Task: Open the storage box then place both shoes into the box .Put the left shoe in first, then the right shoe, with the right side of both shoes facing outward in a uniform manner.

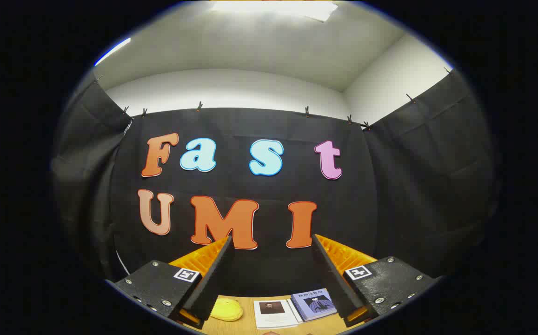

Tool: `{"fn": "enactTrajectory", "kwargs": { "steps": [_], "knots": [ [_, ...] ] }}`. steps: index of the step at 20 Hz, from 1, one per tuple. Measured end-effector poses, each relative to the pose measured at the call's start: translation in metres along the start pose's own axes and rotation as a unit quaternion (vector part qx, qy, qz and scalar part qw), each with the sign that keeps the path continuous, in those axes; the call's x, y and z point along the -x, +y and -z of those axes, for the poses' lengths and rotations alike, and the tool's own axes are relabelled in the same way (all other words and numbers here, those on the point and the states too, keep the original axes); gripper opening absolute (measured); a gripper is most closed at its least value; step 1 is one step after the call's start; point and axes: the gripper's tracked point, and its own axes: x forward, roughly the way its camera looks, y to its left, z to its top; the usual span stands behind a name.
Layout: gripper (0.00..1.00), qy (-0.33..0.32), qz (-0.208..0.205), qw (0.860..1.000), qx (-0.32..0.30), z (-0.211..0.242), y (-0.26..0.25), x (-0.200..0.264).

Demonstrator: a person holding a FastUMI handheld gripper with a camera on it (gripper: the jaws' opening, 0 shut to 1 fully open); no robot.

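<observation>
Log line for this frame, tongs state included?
tongs: open, nothing held, raised toward booth wall | table: yellow object, two booklets | box, shoes: not seen

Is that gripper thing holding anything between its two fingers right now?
No. The gripper is open, its fingers spread wide with only the black cloth wall beyond them; a yellow object and two booklets lie on the table below.
</observation>
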Motion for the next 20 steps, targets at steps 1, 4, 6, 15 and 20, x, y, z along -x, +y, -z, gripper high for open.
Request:
{"fn": "enactTrajectory", "kwargs": {
  "steps": [1, 4, 6, 15, 20],
  "knots": [
    [0.98, -0.002, 0.0, 1.0, 0.001, -0.001, 0.0, -0.001],
    [0.98, -0.009, -0.006, 1.0, 0.002, -0.005, 0.002, 0.001],
    [0.98, -0.01, -0.019, 1.0, -0.004, -0.005, 0.008, 0.004],
    [0.98, 0.002, -0.037, 0.999, -0.002, 0.003, 0.021, 0.007],
    [0.98, 0.053, -0.077, 0.995, -0.029, 0.033, 0.05, 0.011]
  ]
}}
